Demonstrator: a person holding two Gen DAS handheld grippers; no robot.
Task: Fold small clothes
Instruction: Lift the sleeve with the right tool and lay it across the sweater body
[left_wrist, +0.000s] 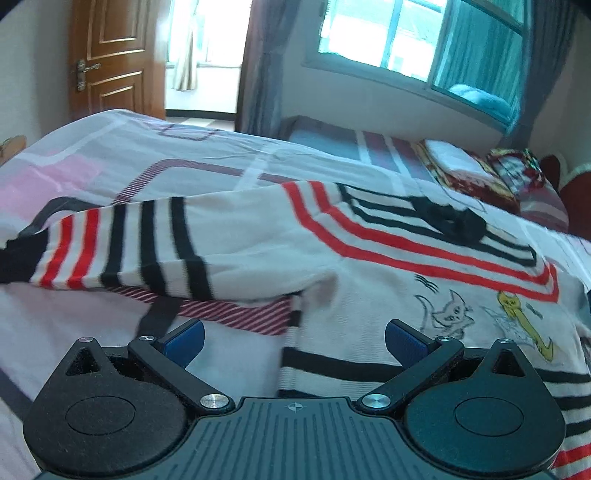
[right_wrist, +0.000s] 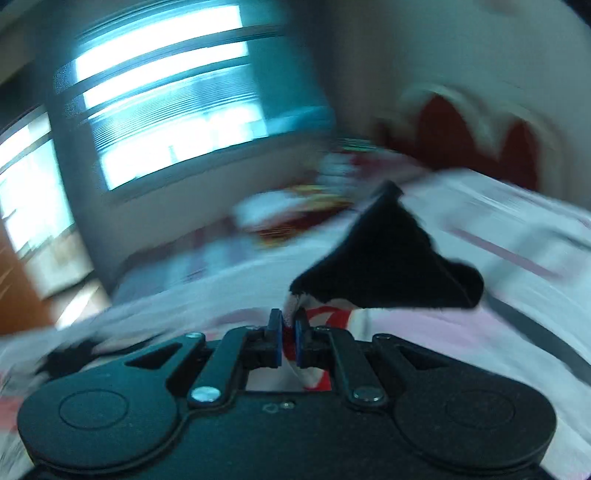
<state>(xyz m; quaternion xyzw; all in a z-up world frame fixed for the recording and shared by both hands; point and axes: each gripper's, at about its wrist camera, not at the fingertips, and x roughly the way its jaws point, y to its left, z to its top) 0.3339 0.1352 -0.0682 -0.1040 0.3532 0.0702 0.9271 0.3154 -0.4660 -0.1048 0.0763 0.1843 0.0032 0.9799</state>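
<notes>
Left tongs (left_wrist: 293, 341): we see the two blue-padded fingers (left_wrist: 186, 341) spread wide apart, gripping nothing. They hover low over the bed with the pink, white and grey patterned cover (left_wrist: 92, 166); whether they touch the cloth we cannot tell.

Just ahead of them lies the small white knitted top with red and black stripes and cartoon cat drawings (left_wrist: 369, 258), spread on the bed cover. One striped sleeve (left_wrist: 122, 245) reaches out toward the left of the left wrist view, ending in a black cuff (left_wrist: 16, 260). The black neckline (left_wrist: 448, 221) lies farther off, and the hem with its black bands sits nearest the right finger.

Right tongs (right_wrist: 289, 332): the fingers stand nearly together, clamped on a fold of white and red fabric of the same top. Beyond the tips a black trim section (right_wrist: 391, 262) of the garment rises in a peak above the bed cover. This view is heavily blurred, so finer detail is unreadable.

Farther out, at the head end of the bed, we note a red headboard with pale edging (right_wrist: 454, 136) and a stack of folded red-and-white bedding (left_wrist: 465, 173). On the walls: a window with a blue-green tint (left_wrist: 413, 40), grey curtains (left_wrist: 266, 70) and a brown panelled wooden door (left_wrist: 114, 59).
</notes>
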